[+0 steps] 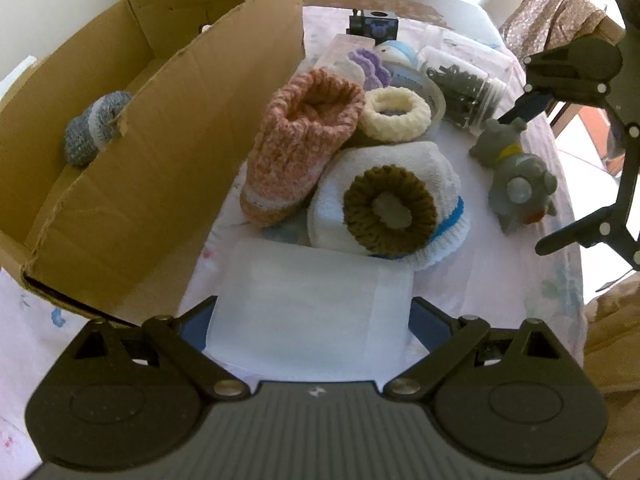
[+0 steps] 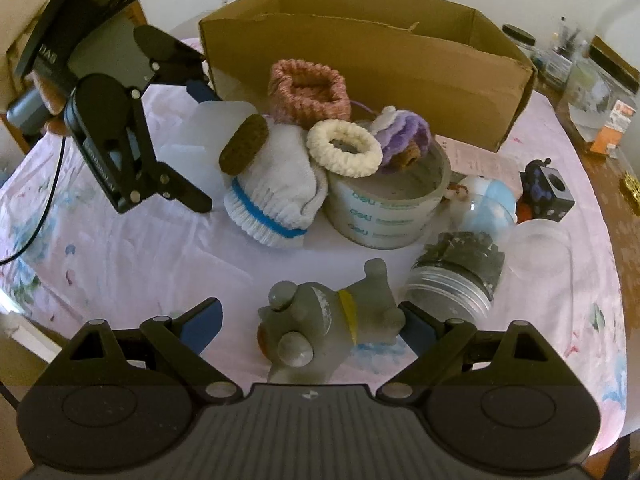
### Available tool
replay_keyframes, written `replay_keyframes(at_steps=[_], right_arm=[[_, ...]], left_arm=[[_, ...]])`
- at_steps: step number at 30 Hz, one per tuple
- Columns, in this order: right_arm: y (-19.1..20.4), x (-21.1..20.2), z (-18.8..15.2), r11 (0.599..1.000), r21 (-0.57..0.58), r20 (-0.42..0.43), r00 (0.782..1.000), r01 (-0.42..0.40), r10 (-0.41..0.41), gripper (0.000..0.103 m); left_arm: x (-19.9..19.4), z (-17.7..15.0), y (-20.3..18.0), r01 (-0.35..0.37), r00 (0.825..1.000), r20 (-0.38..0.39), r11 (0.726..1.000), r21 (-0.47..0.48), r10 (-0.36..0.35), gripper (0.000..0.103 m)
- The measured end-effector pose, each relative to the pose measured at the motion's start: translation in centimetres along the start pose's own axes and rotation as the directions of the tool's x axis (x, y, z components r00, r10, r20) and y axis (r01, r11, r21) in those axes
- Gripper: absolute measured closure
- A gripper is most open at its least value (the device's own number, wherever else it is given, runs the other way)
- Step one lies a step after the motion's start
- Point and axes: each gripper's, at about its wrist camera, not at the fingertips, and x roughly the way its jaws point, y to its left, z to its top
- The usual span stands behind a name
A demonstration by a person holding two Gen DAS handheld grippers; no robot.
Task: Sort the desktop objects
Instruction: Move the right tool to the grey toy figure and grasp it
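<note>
The left gripper (image 1: 310,316) has its blue-padded fingers pressed on either side of a translucent white plastic box (image 1: 312,304), holding it just in front of the heap and right beside the near corner of the cardboard box (image 1: 132,184). The carton's long wall runs along the left of the pile, leaving only a thin strip of cloth between it and the pink knitted bootie (image 1: 300,148); a grey knitted bootie (image 1: 94,126) already lies inside. The right gripper (image 2: 310,320) stands wide, its fingers either side of the grey toy dog (image 2: 324,320) lying on its side; the right pad seems to touch the toy, the left pad is well apart. Behind the dog lies a patch of bare cloth, then the crowded middle: a white sock (image 2: 276,192) with a brown crochet ring (image 2: 244,144) on it, a cream crochet ring (image 2: 344,148) resting on a tape roll (image 2: 384,208), purple crochet work (image 2: 404,132), and a jar of dark clips (image 2: 460,272) lying on its side just beside the dog. The pale floral tablecloth (image 2: 120,256) is open toward the near left edge. Jars and a chair crowd the room beyond.
</note>
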Motion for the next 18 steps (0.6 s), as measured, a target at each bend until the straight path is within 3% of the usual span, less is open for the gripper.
replay_keyframes(at_steps=[7, 10, 12, 18], right_arm=[[-0.15, 0.44, 0.04, 0.998, -0.064, -0.011, 1.000, -0.023, 0.022, 0.008], [-0.03, 0.61, -0.23, 0.994, -0.105, -0.020, 1.000, -0.012, 0.010, 0.014], [-0.03, 0.49, -0.32, 0.992, -0.124, -0.023, 1.000, 0.006, -0.009, 0.024], [-0.47, 0.14, -0.17, 0.993, -0.117, -0.032, 0.999, 0.016, -0.020, 0.026]], left_arm=[[0.35, 0.22, 0.82, 0.009, 1.000, 0.002, 0.998, -0.057, -0.009, 0.011], [0.22, 0.24, 0.72, 0.018, 1.000, 0.001, 0.998, -0.062, -0.018, 0.014], [0.07, 0.16, 0.60, 0.012, 1.000, 0.006, 0.998, -0.057, -0.012, 0.014], [-0.64, 0.05, 0.52, 0.004, 1.000, 0.016, 0.997, -0.077, -0.003, 0.016]])
